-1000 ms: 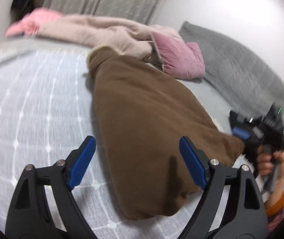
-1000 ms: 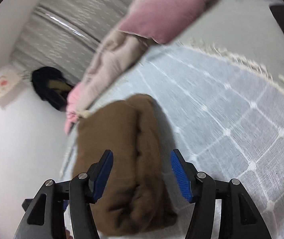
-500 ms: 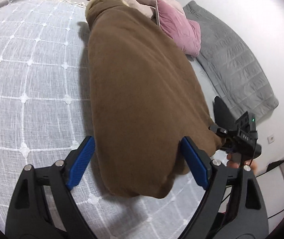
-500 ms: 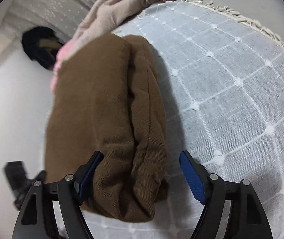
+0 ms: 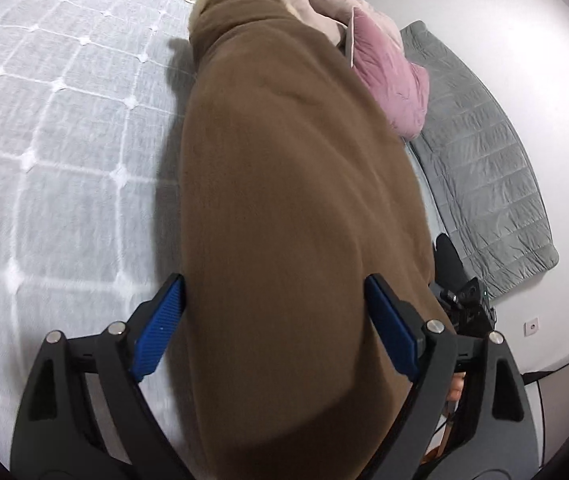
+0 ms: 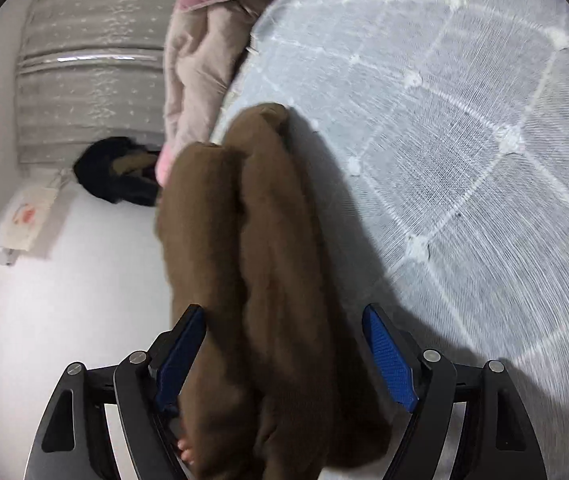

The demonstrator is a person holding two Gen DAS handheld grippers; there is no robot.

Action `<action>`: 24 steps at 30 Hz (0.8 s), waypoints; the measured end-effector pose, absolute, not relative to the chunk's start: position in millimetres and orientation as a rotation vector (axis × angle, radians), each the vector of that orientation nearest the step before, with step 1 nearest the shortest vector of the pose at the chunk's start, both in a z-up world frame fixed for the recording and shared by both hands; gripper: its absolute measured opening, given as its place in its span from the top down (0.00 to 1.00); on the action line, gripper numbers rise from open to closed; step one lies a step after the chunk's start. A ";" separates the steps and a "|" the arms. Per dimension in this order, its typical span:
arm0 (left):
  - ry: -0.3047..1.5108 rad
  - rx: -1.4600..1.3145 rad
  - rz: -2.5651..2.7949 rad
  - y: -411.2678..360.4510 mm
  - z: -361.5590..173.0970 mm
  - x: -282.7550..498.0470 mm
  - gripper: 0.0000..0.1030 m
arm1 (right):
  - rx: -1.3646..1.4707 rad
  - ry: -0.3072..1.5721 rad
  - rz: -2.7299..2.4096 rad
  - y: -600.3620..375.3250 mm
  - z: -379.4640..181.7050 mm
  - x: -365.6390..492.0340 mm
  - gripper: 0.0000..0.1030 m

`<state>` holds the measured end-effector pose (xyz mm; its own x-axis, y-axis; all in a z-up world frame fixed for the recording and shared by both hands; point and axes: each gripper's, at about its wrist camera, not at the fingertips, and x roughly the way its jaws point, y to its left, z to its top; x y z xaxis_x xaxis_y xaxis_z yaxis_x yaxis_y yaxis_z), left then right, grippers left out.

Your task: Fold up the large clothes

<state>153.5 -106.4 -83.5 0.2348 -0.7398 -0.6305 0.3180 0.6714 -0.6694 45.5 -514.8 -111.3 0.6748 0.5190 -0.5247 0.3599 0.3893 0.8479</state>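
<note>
A folded brown fleece garment [image 5: 292,200] lies lengthwise on a pale blue grid-patterned bedspread [image 5: 44,128]. My left gripper [image 5: 280,320] is open, its blue pads either side of the garment's near end, which fills the gap between them. In the right wrist view the same garment [image 6: 268,264] shows as stacked folds on the bedspread [image 6: 464,120]. My right gripper [image 6: 284,352] is open with the garment's near end between its blue pads. The right gripper's body [image 5: 468,308] shows at the left view's right edge.
A beige and pink quilt [image 5: 364,32] lies bunched past the garment's far end. A grey mat [image 5: 484,152] lies on the floor by the wall. A dark bundle [image 6: 116,172] and grey curtain [image 6: 92,56] are beyond the bed.
Both grippers have moved in over the brown garment's near end, so it now sits between each pair of open pads. The garment looks larger and closer in both views.
</note>
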 end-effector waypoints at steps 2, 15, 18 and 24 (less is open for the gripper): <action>1.115 -0.476 -0.760 -109.9 -86.4 163.5 0.13 | 1.204 0.893 0.147 -512.9 -118.8 52.9 0.21; 0.972 -0.463 -0.740 -82.9 -39.0 166.9 0.50 | 0.997 0.723 0.251 -441.9 -66.5 78.5 0.60; 0.847 -0.373 -0.685 -48.6 1.7 166.1 0.50 | 0.943 0.702 0.314 -401.6 -44.5 92.4 0.60; 0.676 -0.370 -0.594 71.1 58.7 188.4 0.49 | 0.850 0.629 0.505 -297.0 3.8 145.8 0.60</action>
<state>188.4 71.1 58.7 0.6260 -0.6204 -0.4725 0.3896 0.7737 -0.4996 145.8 -297.0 3.8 0.7105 0.6350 -0.3033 -0.1588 0.5645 0.8100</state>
